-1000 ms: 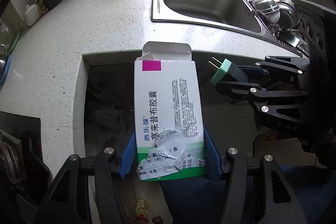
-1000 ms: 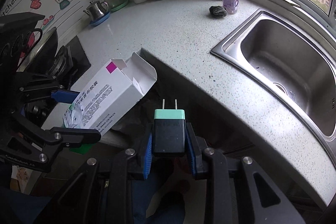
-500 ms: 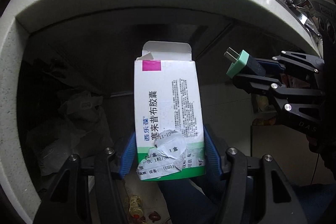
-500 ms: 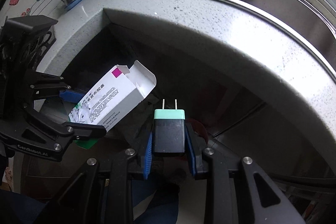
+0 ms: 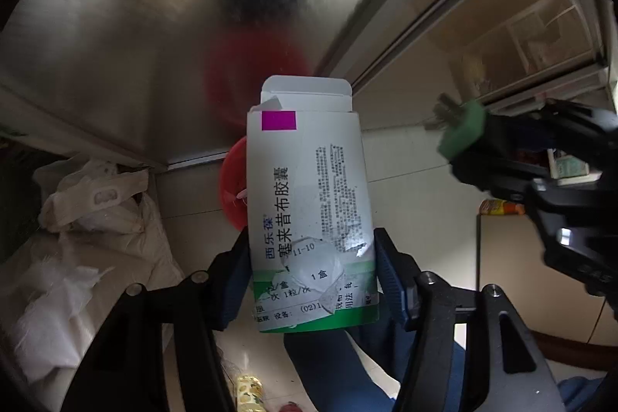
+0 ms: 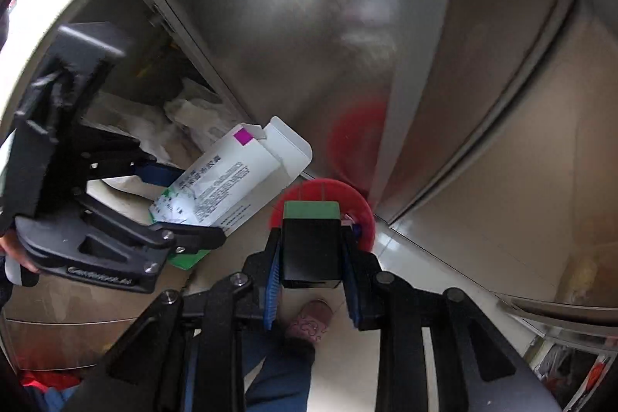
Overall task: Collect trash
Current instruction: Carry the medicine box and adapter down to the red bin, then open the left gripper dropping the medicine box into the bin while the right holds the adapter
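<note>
views: dropped from countertop to floor level | new: red bin (image 6: 363,203), probably trash | cabinet doors (image 5: 116,45) fill background

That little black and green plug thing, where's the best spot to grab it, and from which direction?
By the black body, as the right gripper holds the charger now: one finger on each flat side, coming from the rear end opposite the green cap. The sides are flat and parallel, so the pads sit flush, and the prongs on the green end stay clear.

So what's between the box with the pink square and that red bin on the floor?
Nothing solid. In the right wrist view, the medicine box hangs above and left of the red bin, with only air between.
</note>
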